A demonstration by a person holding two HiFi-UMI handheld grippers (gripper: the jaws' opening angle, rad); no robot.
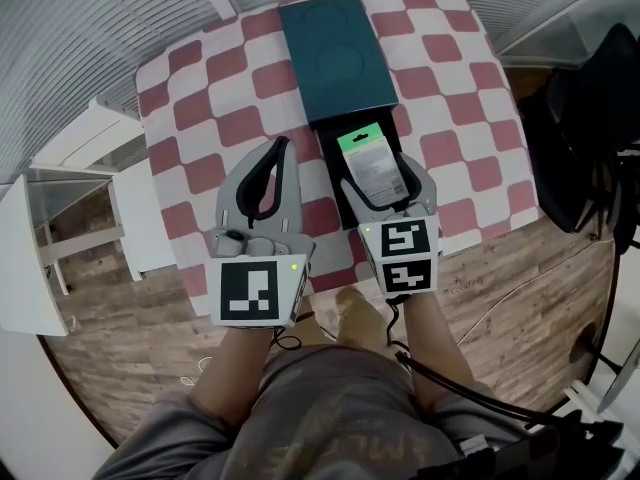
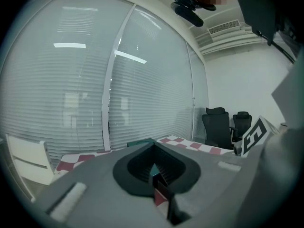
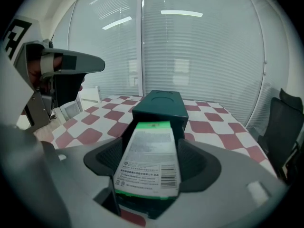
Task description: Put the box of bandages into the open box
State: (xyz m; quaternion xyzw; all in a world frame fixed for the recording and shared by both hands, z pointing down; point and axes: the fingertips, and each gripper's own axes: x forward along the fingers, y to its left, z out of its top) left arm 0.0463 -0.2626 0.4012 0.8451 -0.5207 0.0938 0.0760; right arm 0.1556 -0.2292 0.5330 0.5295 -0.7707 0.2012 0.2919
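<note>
The box of bandages [image 1: 367, 160], grey with green ends, lies flat between the jaws of my right gripper [image 1: 384, 181], which is shut on it. It hangs just over the black tray [image 1: 329, 173] of the open box, which is drawn out toward me from its dark teal cover [image 1: 331, 53]. In the right gripper view the box of bandages [image 3: 149, 160] fills the gap in my right gripper [image 3: 151, 167], with the teal cover [image 3: 159, 107] right behind it. My left gripper [image 1: 279, 149] hovers left of the tray, shut and holding nothing; in its own view the left gripper [image 2: 155, 175] shows nothing between the jaws.
A red-and-white checked cloth [image 1: 210, 108] covers the small table. A white chair [image 1: 95, 158] stands off its left edge and black office chairs [image 1: 590, 138] off its right. Slatted blinds [image 3: 199, 56] run behind the table. Cables [image 1: 500, 313] lie on the wooden floor.
</note>
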